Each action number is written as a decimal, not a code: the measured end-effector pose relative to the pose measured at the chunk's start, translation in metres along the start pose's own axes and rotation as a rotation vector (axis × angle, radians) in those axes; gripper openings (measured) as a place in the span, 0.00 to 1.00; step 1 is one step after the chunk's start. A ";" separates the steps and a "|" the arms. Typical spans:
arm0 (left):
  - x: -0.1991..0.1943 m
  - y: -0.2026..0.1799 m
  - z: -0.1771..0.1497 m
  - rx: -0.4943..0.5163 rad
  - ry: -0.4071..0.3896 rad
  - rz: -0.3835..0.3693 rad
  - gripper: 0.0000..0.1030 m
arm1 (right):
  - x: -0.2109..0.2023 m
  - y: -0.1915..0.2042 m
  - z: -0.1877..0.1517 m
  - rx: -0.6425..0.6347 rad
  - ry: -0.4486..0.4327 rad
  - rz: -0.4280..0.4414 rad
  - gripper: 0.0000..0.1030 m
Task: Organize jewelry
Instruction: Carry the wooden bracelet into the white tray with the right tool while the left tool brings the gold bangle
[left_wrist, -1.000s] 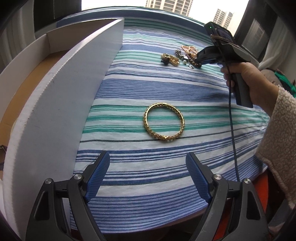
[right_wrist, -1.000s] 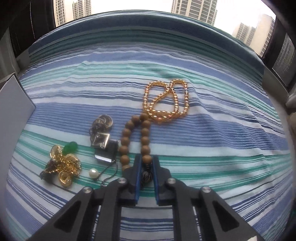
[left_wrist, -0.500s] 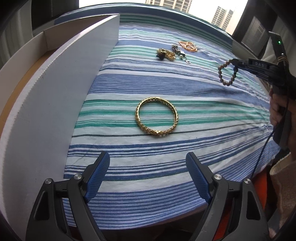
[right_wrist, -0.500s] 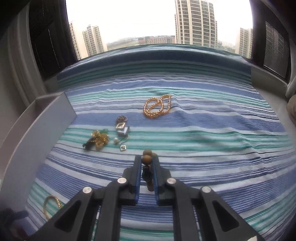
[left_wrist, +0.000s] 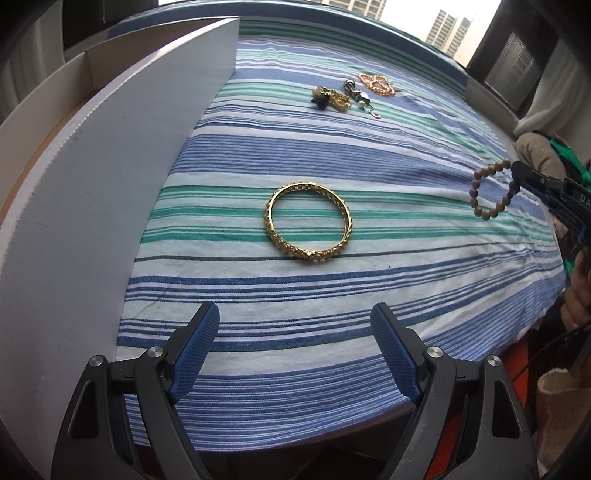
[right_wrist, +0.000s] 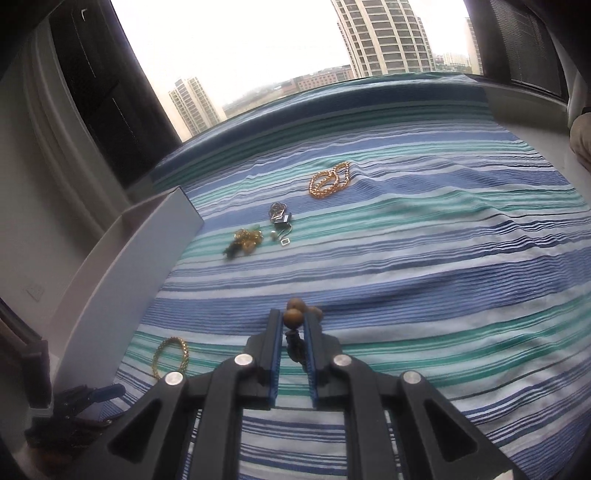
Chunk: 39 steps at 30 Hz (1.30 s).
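Observation:
My right gripper (right_wrist: 293, 325) is shut on a wooden bead bracelet (right_wrist: 293, 317) and holds it above the striped cloth; in the left wrist view the bracelet (left_wrist: 480, 210) hangs from that gripper (left_wrist: 519, 173) at the right edge. My left gripper (left_wrist: 295, 354) is open and empty, low over the near edge. A gold bangle (left_wrist: 308, 227) lies flat ahead of it, also seen in the right wrist view (right_wrist: 170, 356). A gold bead necklace (right_wrist: 328, 179), a silver pendant piece (right_wrist: 279, 216) and a gold charm cluster (right_wrist: 245, 240) lie farther back.
A white cardboard box (left_wrist: 92, 192) with tall walls stands along the left side of the striped cloth (left_wrist: 369, 147). The table's front edge is just under my left gripper. A window with towers is behind the table. My left gripper shows at lower left in the right wrist view (right_wrist: 85, 398).
My right gripper has lifted the wooden bead bracelet off the cloth and carried it back toward the near right side. My left gripper has stayed open and shifted slightly.

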<state>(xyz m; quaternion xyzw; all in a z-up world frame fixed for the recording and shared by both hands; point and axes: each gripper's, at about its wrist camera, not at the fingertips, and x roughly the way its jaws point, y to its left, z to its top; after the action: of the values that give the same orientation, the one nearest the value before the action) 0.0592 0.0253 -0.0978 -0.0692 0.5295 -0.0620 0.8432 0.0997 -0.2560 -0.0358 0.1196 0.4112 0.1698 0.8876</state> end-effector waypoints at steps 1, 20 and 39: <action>0.000 0.000 0.000 0.000 0.001 0.000 0.83 | -0.004 0.001 -0.004 -0.001 0.001 0.003 0.11; 0.025 0.007 0.042 -0.016 -0.038 0.104 0.78 | -0.031 -0.037 0.003 0.167 -0.008 0.127 0.11; -0.101 0.020 0.038 -0.107 -0.216 -0.122 0.02 | -0.040 0.082 0.041 -0.143 -0.028 0.225 0.11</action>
<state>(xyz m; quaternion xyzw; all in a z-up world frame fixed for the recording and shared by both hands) 0.0503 0.0648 0.0038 -0.1523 0.4328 -0.0769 0.8852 0.0906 -0.1999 0.0461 0.1039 0.3695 0.2953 0.8749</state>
